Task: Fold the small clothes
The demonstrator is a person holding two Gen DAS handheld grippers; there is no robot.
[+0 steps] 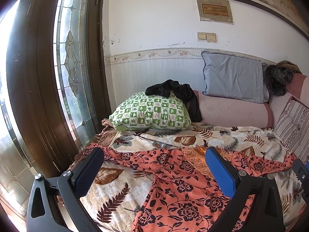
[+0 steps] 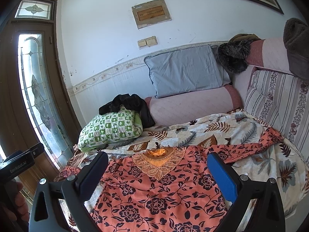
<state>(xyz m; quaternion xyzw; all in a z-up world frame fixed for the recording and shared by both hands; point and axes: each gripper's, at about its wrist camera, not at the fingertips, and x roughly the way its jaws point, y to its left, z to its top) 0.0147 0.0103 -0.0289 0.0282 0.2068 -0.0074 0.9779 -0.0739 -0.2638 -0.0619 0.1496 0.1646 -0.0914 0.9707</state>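
two grippers are hovering above one coral-orange floral-print blouse with a lace collar (image 1: pixel 179 181), which is lying spread flat, sleeves out to both sides, on the cream leaf-patterned quilted blanket (image 1: pixel 119 185) covering the bed. the left gripper (image 1: pixel 154 158) is standing wide apart, its fingers holding nothing, with the blouse's chest and left-hand sleeve showing between them. the right gripper (image 2: pixel 157 161) is likewise spread wide and gripping nothing, framing the lace collar (image 2: pixel 160 163) and the garment's upper body. a green-and-white checked pillow (image 2: pixel 112 128) is resting at the far left of the bed, with a crumpled black garment (image 2: pixel 127 104) lying on top of it. a grey rectangular pillow (image 2: pixel 185 71) is leaning against the white wall, above a pink quilted bolster (image 2: pixel 193 104). a dark wooden door with leaded glass (image 1: pixel 73 58) is standing at the left.
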